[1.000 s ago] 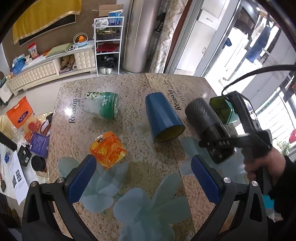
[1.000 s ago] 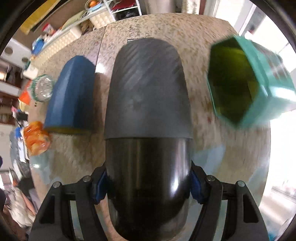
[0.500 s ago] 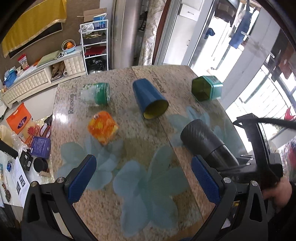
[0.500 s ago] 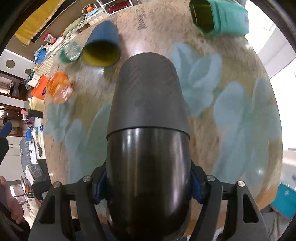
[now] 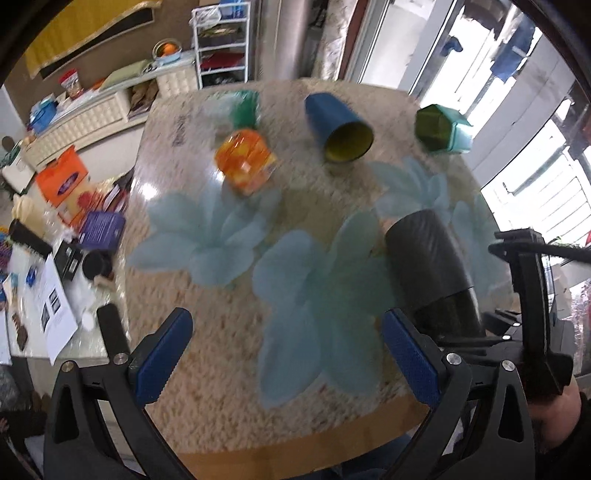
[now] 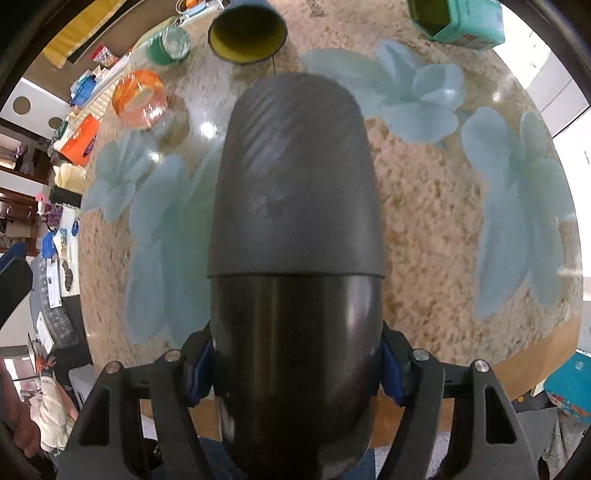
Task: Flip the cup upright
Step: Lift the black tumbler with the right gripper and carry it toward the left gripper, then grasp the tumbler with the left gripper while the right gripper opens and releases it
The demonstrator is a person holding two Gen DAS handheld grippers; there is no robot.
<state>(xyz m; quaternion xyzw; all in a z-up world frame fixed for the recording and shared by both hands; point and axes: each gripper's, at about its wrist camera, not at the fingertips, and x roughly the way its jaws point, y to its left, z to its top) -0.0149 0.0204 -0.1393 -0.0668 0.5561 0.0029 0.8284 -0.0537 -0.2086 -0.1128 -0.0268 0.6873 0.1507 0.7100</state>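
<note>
My right gripper is shut on a tall black cup and holds it lengthwise above the near right of the table. The cup also shows in the left wrist view, with the right gripper behind it. My left gripper is open and empty, above the table's near edge. A blue cup with a yellow inside lies on its side at the far middle, mouth toward me; it also shows in the right wrist view.
An orange cup, a green-lidded jar and a teal hexagonal cup lie on their sides on the far half of the granite table. The floor at left holds boxes and papers.
Both grippers have pulled back toward the near edge of the table. The black cup has come with the right gripper, away from the blue and teal cups.
</note>
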